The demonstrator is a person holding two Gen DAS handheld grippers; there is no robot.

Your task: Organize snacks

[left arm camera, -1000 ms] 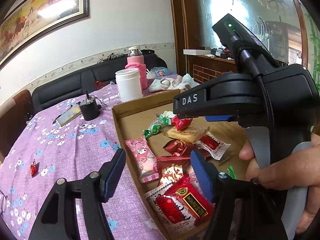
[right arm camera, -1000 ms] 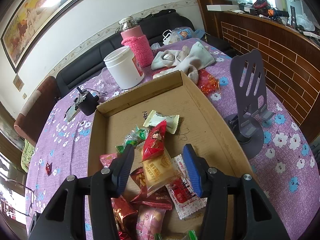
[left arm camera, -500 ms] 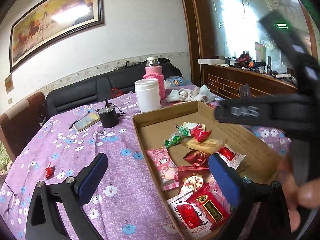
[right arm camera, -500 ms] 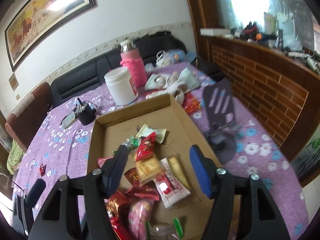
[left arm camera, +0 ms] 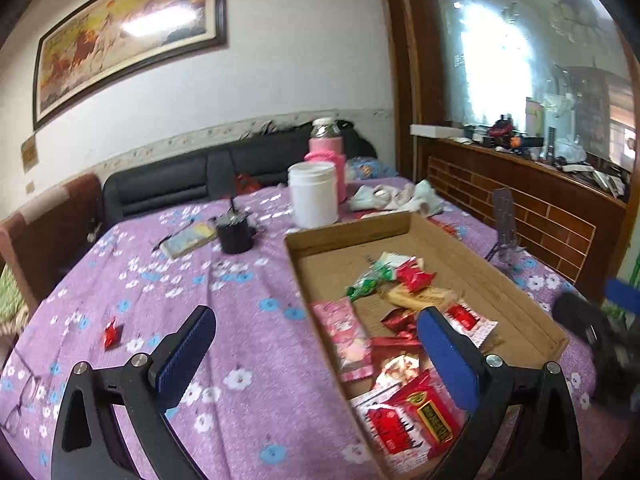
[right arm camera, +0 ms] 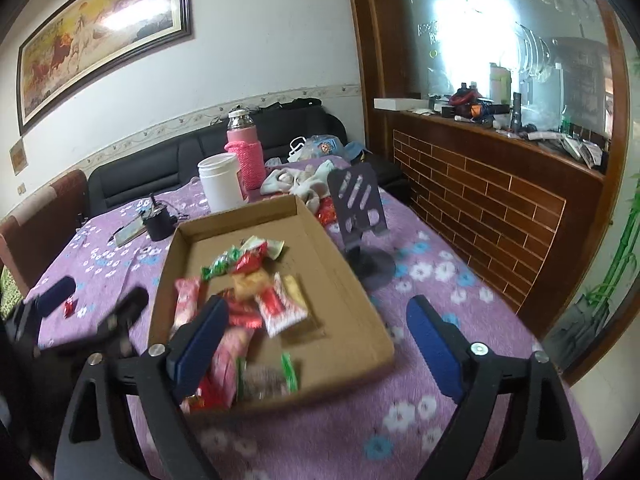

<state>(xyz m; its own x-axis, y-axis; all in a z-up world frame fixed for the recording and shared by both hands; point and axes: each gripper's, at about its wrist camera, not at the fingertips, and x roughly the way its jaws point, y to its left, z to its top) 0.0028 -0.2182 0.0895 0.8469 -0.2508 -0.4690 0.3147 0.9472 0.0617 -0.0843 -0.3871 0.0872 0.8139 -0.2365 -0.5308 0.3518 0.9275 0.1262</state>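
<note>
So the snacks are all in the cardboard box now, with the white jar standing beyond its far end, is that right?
Not quite: the left wrist view shows one red snack lying loose on the purple tablecloth, outside the cardboard box. The white jar does stand beyond its far end.

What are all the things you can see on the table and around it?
cardboard tray: one, brown, on the tablecloth.
wrapped snacks: a heap, mostly red, pink, green, inside the tray.
loose candy: one, red, alone on the cloth left of the tray.
tablecloth: one, purple with flowers.
white jar: one, behind the tray.
pink bottle: one, knitted sleeve, behind the jar.
phone stand: one, dark, right of the tray.
black cup: one, left of the jar.
painting: one, framed, on the wall.
sofa: one, black, behind the table.
left tongs: blue pads, open, empty.
right tongs: blue pads, opening, empty.
</note>
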